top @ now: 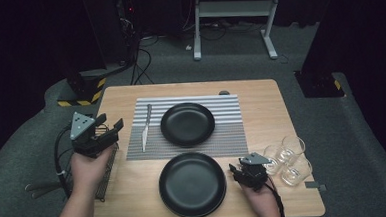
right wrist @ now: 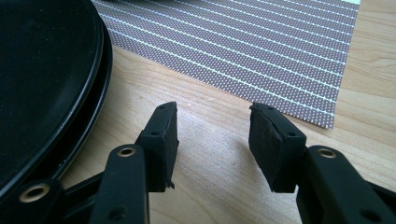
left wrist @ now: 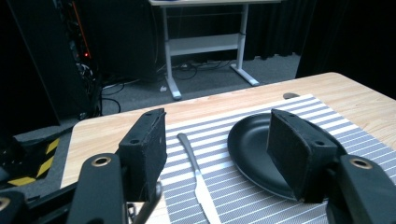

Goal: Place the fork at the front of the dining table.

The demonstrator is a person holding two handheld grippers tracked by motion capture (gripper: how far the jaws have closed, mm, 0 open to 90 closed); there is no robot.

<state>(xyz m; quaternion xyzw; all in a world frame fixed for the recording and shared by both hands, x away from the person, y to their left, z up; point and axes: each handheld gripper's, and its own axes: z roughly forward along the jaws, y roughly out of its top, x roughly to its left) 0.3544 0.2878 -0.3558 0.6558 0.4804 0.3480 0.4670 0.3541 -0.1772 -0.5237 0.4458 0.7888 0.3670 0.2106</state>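
A striped placemat [top: 232,131] lies on the wooden table [top: 265,99]. On it rests a black plate [top: 187,124], with a silver knife [top: 145,127] to its left. A second black plate [top: 192,184] sits on the wood in front of the mat. My left gripper [top: 109,128] hovers at the table's left edge, open and empty. In the left gripper view it [left wrist: 217,126] points toward the knife [left wrist: 196,177] and the far plate [left wrist: 254,149]. My right gripper [top: 237,172] rests just right of the near plate, open and empty. In the right gripper view it [right wrist: 212,109] is over bare wood, beside the plate's rim [right wrist: 88,93].
Clear glasses [top: 289,158] cluster near the table's right edge, close behind my right hand. A dark wire rack [top: 109,170] lies along the left edge under my left hand. A small dark object [top: 223,92] sits at the far edge. A white desk frame [top: 236,16] stands beyond.
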